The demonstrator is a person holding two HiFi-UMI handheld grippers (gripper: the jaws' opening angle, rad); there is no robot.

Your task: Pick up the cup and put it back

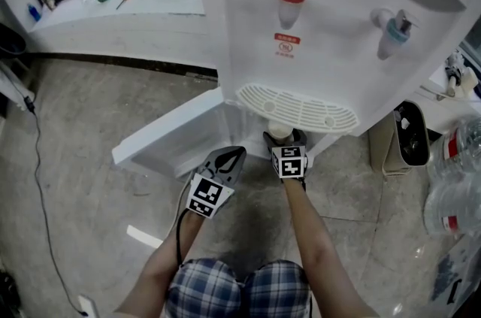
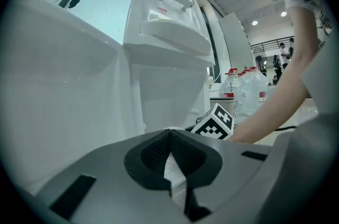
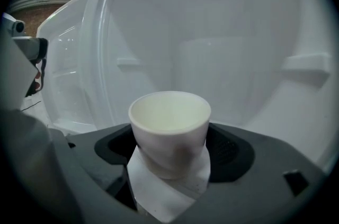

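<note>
White plastic fills most of the head view. The water dispenser (image 1: 331, 23) stands over us, and its lower cabinet door (image 1: 169, 132) is swung open to the left.

Cup (image 3: 169, 135): small, off-white, empty, and upright or nearly so. It sits inside the lower cabinet, below the drip tray (image 1: 297, 107). In the head view only its rim shows, just under the tray's front edge.

Right tongs (image 3: 170, 164): these reach into the cabinet and are set around the cup. The dark pads (image 3: 230, 150) lie against the cup's wall on both sides, with no gap that we can see. We record them as closed on the cup, standing wide because the cup is wide. The tongs' own body hides the cup's base, so we cannot tell whether it rests on the cabinet floor or is just clear of it.

Left tongs (image 2: 169, 135): the tips are together with nothing between them. They hang outside the cabinet, near the open door and just to the left of the right tongs, and take no part.

Progress (our judgement): the grip is made, so the pick-up is at its very start, and no clear lift shows. What is left is to raise the cup, then set it back upright in the cabinet and let go.

Risk (our judgement): the cup narrows toward its base, so a loose hold could let it slide or tip.
</note>
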